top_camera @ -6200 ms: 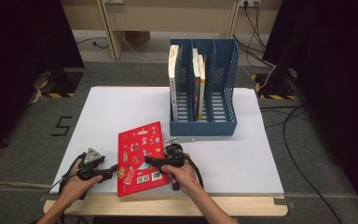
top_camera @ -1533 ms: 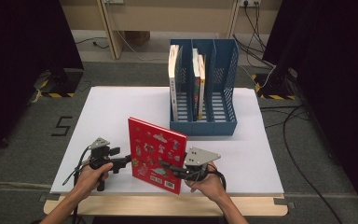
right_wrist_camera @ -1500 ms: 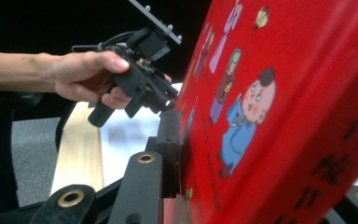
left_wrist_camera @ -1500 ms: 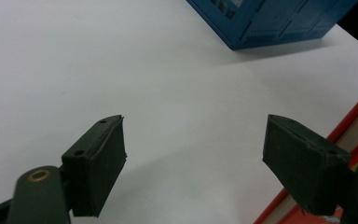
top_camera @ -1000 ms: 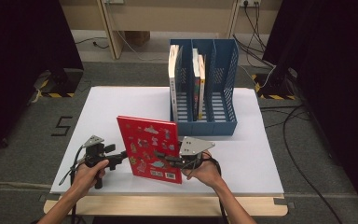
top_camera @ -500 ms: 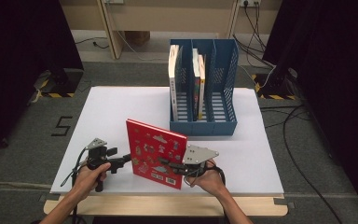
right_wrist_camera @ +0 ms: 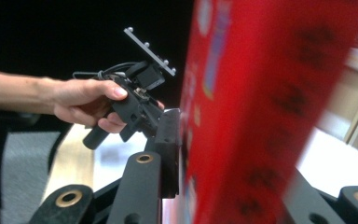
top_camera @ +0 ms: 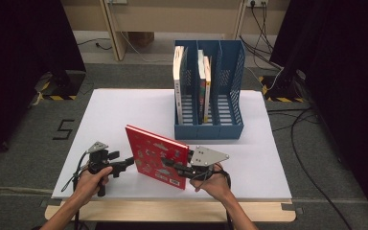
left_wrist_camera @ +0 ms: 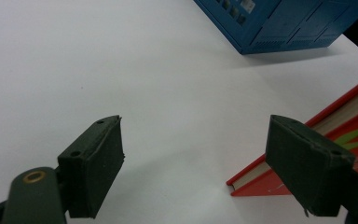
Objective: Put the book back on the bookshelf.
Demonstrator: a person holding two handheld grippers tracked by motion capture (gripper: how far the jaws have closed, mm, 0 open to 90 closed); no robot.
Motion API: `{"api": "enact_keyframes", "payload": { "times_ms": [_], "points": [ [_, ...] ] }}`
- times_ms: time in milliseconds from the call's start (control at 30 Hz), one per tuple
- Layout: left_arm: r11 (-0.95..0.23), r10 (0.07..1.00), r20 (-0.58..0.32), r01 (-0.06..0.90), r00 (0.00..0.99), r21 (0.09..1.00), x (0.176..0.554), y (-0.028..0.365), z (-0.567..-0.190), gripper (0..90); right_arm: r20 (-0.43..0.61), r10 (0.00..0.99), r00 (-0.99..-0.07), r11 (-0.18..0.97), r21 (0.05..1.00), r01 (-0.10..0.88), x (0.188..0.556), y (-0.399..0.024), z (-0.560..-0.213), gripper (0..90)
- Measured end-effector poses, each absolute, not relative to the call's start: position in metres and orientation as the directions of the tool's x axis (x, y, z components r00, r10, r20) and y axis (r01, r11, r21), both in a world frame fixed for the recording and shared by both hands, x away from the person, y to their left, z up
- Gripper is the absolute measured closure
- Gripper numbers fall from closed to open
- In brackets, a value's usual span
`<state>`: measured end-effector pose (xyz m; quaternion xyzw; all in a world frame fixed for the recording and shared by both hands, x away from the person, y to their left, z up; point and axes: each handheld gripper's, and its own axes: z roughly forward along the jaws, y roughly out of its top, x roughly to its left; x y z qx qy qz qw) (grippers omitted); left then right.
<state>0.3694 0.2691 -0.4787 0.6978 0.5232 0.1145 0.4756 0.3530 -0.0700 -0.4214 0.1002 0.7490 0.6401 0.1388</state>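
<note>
Red book [top_camera: 157, 157] stands on edge at the near middle of the white table [top_camera: 124, 110], right gripper [top_camera: 172, 166] clamped on its cover, probably to carry it upright toward the blue file rack [top_camera: 209, 129]. Left gripper [top_camera: 127, 163] waits just beside, jaws apart, holding nothing. Left gripper view adds the book's lower corner resting on the table.

My right gripper [top_camera: 170, 166] has its fingers [right_wrist_camera: 168, 149] on either side of the book [top_camera: 157, 156], which stands on edge on the counter [top_camera: 124, 110]. My left gripper [top_camera: 124, 163] sits just left of the book, its fingers [left_wrist_camera: 93, 168] apart over the counter. The file rack [top_camera: 209, 91] stands beyond both pairs of fingers, with books [top_camera: 178, 72] upright in it.
</note>
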Motion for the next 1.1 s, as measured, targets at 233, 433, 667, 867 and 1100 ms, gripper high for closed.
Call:
{"api": "enact_keyframes", "payload": {
  "times_ms": [233,433,667,867,1100],
  "points": [
    [-0.006,0.838,-0.337,0.626,0.428,0.780,0.369,0.268,-0.479,18.7,0.071,0.348,-0.935,0.117,0.986,0.118,0.348,-0.069,-0.437,60.1],
    [0.006,0.833,-0.355,0.636,0.423,0.771,0.366,0.265,-0.478,24.7,0.117,0.368,-0.922,0.098,0.982,0.164,0.348,-0.065,-0.441,53.3],
    [0.013,0.843,-0.353,0.642,0.405,0.767,0.371,0.273,-0.482,18.8,0.089,0.397,-0.913,0.119,0.982,0.147,0.341,-0.058,-0.442,74.2],
    [-0.054,0.881,-0.253,0.616,0.401,0.786,0.372,0.279,-0.486,18.8,0.107,0.400,-0.910,0.084,0.985,0.153,0.341,-0.057,-0.444,75.3],
    [-0.191,0.908,-0.091,0.597,0.410,0.780,0.377,0.281,-0.501,18.9,0.127,0.405,-0.906,0.049,0.986,0.160,0.342,-0.057,-0.443,77.7]
  ]
}}
